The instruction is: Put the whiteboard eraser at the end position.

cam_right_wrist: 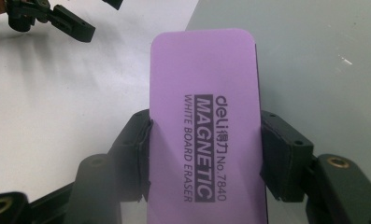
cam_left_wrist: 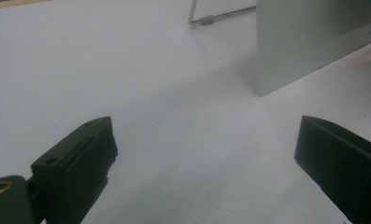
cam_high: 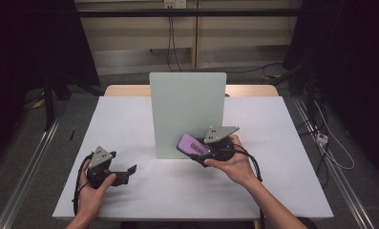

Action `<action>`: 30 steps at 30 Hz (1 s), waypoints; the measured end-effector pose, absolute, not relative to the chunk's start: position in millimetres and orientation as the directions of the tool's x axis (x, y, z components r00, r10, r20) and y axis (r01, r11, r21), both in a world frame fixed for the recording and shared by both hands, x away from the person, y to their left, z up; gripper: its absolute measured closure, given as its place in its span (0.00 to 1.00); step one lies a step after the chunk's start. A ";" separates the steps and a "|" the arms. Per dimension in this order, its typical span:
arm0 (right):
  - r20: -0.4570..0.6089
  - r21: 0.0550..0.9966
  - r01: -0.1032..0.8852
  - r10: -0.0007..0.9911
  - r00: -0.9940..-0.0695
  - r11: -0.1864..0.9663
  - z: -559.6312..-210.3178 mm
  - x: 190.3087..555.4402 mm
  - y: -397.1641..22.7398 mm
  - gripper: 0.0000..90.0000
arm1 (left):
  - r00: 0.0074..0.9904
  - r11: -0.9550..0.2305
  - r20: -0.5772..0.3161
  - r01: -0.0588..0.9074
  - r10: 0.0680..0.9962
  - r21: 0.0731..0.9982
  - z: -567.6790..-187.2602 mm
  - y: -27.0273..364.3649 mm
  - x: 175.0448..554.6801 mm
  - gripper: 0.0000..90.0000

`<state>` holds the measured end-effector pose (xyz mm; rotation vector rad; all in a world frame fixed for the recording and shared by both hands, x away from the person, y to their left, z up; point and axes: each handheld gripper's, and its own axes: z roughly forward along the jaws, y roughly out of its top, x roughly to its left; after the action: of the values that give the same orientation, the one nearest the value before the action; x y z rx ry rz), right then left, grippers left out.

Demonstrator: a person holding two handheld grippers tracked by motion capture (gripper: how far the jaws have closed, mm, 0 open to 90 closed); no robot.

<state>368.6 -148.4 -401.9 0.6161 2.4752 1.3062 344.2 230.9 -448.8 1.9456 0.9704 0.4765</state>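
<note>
White table [cam_high: 144, 191], dim room, right hand-held gripper [cam_right_wrist: 205, 140] clamping purple eraser [cam_right_wrist: 206, 116], left hand-held gripper [cam_left_wrist: 206, 154] open.

- Ahead of the left gripper [cam_left_wrist: 206, 154] fingertips: bare white table [cam_high: 130, 129], passable between the spread jaws.
- Beyond and to one side of those fingertips: upright whiteboard [cam_left_wrist: 309, 42] and its wire stand [cam_left_wrist: 206, 19] block the way.
- Between the right gripper [cam_right_wrist: 204, 154] fingers [cam_right_wrist: 136, 149]: purple eraser [cam_right_wrist: 204, 116] occupies the gap; the board face lies directly behind it.
</note>
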 end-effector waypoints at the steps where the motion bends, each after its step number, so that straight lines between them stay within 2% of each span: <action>1: -0.038 0.829 0.245 0.487 -0.872 0.503 -401.6 368.8 -148.8 0.47 | 0.621 -0.307 -0.043 0.446 0.783 0.841 -448.9 231.4 344.4 0.06; 12: 0.027 0.826 0.286 0.473 -0.881 0.486 -405.4 366.4 -150.7 0.47 | 0.618 -0.296 -0.053 0.447 0.784 0.844 -448.6 232.9 344.5 0.06; 30: 0.049 0.792 0.306 0.445 -0.894 0.528 -407.1 357.9 -154.7 0.47 | 0.618 -0.303 -0.041 0.442 0.785 0.844 -446.3 232.6 343.8 0.06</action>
<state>357.9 -154.7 -407.1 0.6458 2.6041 1.3011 343.8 232.6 -446.3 1.9442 0.9717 0.4824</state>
